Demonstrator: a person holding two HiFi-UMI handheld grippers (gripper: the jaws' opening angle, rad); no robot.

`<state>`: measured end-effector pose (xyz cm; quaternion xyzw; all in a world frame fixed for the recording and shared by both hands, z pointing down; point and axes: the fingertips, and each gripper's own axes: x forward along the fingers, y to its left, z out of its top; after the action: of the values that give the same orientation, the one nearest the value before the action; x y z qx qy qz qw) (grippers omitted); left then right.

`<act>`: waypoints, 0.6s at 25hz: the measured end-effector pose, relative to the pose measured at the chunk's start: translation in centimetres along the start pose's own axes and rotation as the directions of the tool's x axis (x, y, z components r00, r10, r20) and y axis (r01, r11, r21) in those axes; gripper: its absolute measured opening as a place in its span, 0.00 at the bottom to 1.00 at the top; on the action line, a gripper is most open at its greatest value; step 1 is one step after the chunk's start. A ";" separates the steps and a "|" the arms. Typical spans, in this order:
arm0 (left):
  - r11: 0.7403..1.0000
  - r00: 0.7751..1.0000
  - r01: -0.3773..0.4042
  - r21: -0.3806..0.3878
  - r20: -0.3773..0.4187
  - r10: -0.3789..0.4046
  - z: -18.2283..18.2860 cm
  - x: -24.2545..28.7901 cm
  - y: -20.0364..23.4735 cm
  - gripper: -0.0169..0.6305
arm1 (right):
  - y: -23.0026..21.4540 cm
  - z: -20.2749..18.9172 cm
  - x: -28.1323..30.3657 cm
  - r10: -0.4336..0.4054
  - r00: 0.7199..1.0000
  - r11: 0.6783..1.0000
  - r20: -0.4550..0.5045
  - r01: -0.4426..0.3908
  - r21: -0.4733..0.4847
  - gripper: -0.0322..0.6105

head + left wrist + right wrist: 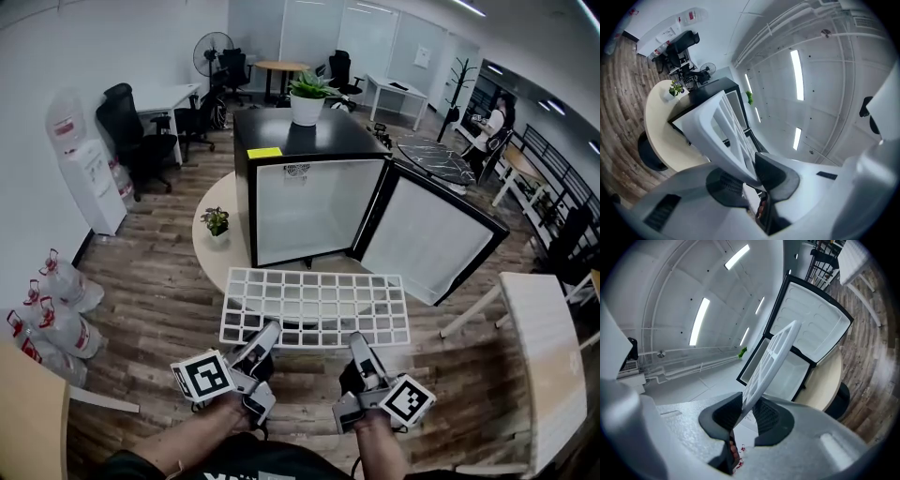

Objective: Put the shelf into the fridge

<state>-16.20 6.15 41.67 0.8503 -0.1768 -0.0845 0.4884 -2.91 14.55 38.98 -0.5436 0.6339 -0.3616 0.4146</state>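
wood floor [155,277]; shelf [315,307] between fingers [266,339]

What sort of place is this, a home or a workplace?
Probably an open-plan office: a black swivel chair at a white desk, a water dispenser against the wall, and a round meeting table at the back.

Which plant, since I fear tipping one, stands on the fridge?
The bigger plant, in the white pot; the smaller plant stands on the round table.
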 end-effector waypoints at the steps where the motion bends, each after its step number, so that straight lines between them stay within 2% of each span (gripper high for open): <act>1: 1.000 1.000 0.015 -0.010 -0.001 -0.015 0.5 0.7 0.2 0.11 | -0.3 0.2 0.8 -0.004 1.000 1.000 0.001 0.004 -0.003 0.16; 4: 0.994 0.995 0.097 -0.044 0.009 -0.097 2.2 3.0 0.2 0.11 | -1.4 0.8 3.2 -0.013 1.000 1.000 0.007 0.013 -0.004 0.16; 15: 0.992 0.993 0.110 -0.061 -0.045 -0.113 6.8 8.3 4.0 0.11 | -4.3 2.5 9.9 -0.047 0.998 0.999 0.041 0.048 -0.005 0.16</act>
<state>-11.52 -4.34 41.91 0.8459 -0.1148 -0.0962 0.5118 0.40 4.07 40.60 -0.5671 0.6134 -0.3582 0.4169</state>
